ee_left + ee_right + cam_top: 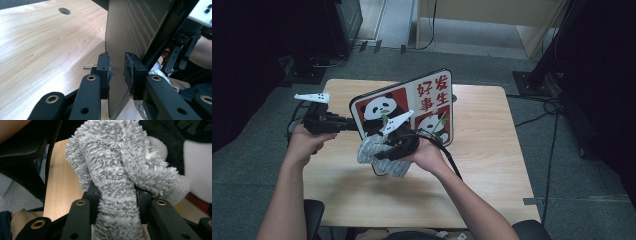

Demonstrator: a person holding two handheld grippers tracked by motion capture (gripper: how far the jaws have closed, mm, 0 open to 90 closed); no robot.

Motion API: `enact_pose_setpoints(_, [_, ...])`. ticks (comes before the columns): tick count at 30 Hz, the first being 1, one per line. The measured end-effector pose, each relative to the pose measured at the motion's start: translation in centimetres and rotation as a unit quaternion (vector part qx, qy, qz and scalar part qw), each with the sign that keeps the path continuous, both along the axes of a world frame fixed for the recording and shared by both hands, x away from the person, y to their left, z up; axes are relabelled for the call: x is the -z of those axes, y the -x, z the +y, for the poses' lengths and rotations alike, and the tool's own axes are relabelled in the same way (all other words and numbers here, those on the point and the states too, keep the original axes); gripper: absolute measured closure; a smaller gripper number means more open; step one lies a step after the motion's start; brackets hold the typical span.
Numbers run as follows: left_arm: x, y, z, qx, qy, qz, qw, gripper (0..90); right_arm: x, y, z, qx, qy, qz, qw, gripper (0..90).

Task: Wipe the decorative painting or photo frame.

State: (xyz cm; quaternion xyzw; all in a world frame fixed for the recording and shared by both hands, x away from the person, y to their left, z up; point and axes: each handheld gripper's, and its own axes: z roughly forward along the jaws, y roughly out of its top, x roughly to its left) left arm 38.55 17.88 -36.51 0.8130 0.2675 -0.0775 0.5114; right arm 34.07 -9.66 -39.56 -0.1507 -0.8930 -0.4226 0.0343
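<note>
Gripping the left edge of a panda board [412,107], the left gripper [343,123] holds it raised on edge above the wooden table [482,165], its printed face turned toward the person. In the left gripper view the jaws stand on either side of the thin board [130,30]; the left pad looks pressed against it, while a slim gap shows before the right pad, so I cannot tell how firmly it is pinched. The board's dark, striped back fills the space above the left gripper [116,72], and a paper clip [89,66] lies on the table [42,45] just beyond the jaws.

The right gripper [382,150] is in front of the board's lower left part, its jaws closed around a fluffy grey cloth [379,157]. In the right gripper view the cloth [120,170] is squeezed between the two jaws of the right gripper [116,200] and bunches out above them, against the board's face. The person's hands [304,142] grasp both tools from below.
</note>
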Motion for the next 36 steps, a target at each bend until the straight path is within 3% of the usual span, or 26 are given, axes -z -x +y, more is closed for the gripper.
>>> enact_pose_setpoints(18, [0.1,0.1,0.0,-0.001,0.002,0.005,1.0000,76.0,3.1,0.9,-0.1,-0.003,-0.003,0.002,1.0000,66.3])
enact_pose_setpoints(24, [0.2,0.0,0.1,-0.002,0.007,0.016,0.9998,76.6,4.4,1.4,-0.1,0.000,0.002,0.012,0.9999,66.3])
enact_pose_setpoints(36, [0.2,0.0,0.1,-0.002,0.006,0.014,0.9999,76.2,6.9,1.7,-0.2,-0.003,0.017,0.035,0.9992,66.3])
